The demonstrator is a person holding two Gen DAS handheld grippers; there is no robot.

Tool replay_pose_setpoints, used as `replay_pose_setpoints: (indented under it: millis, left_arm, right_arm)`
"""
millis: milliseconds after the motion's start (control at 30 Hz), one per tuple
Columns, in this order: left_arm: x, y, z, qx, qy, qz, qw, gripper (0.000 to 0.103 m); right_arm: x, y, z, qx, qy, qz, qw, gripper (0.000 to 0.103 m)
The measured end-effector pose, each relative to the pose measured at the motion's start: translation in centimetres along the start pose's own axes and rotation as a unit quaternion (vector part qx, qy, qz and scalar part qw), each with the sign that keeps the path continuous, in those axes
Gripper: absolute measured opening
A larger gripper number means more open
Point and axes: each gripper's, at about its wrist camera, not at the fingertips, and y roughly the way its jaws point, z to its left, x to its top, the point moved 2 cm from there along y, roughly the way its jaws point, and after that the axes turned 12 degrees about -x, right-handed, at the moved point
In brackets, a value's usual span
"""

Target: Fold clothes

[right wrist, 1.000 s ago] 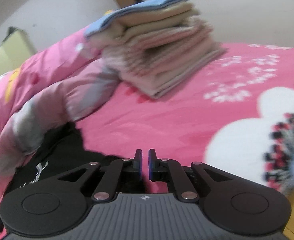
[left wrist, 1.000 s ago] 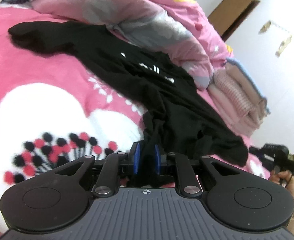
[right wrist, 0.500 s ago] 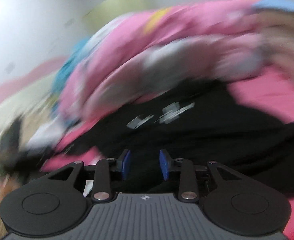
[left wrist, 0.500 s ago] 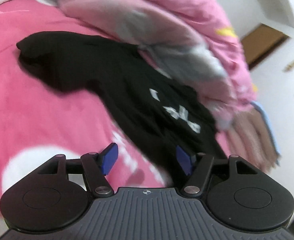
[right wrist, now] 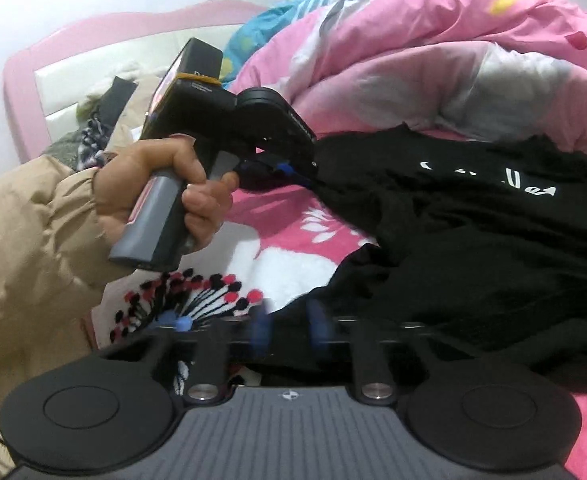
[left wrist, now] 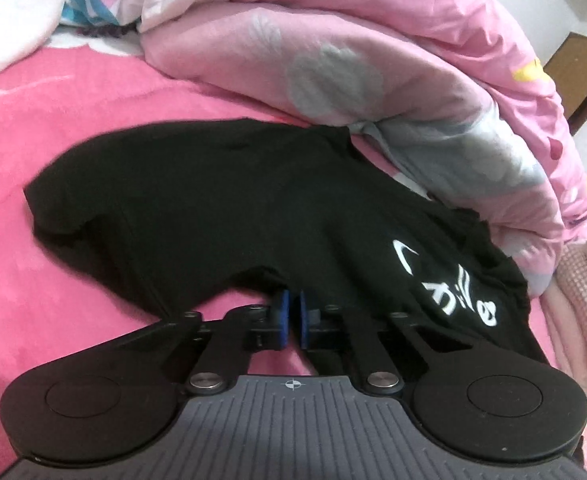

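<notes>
Grab step: L fingers & R fingers just closed, both pinching shirt edge on bed; next, lift & spread it flat, w/o slipping.

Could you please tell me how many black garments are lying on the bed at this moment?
1. A single black T-shirt with white lettering lies spread on the pink bedspread, against the bunched pink duvet. More could be hidden under the duvet.

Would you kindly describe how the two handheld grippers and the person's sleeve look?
Each gripper, left gripper and right gripper, is black, with blue finger pads, silver rivets, two round discs and a ribbed grey plate. The left one has a grey handle. The sleeve is puffy beige.
</notes>
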Motion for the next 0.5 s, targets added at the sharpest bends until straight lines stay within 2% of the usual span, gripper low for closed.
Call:
replay_pose_setpoints:
  millis: [100,267,400,500]
  left_arm:
    - [1.2,-1.0,0.4,0.007,0.005,-0.026,0.9996,0.001]
    - [3.6,-2.1,1.1,0.012,0.001,-0.058,0.9982,0.001]
    - [4.7,-2.0,1.8,0.021,-0.002,-0.066,0.9976,0.001]
    - [5.0,-1.4,2.8,0.029,-0.011,-0.063,0.9975,0.002]
  right_arm:
    - [0.0,-1.4,-0.3,0.038,0.016,-0.015,0.999,0.001]
    - [0.0,-3.8,-0.2,0.146,0.056,-0.037,0.987,0.001]
    - [-0.3,-3.8,-1.0,0.211,0.087,-0.033,0.973,0.001]
    - [-0.5,-2.9,-1.5,0.232,0.106,-0.017,0.967,0.001]
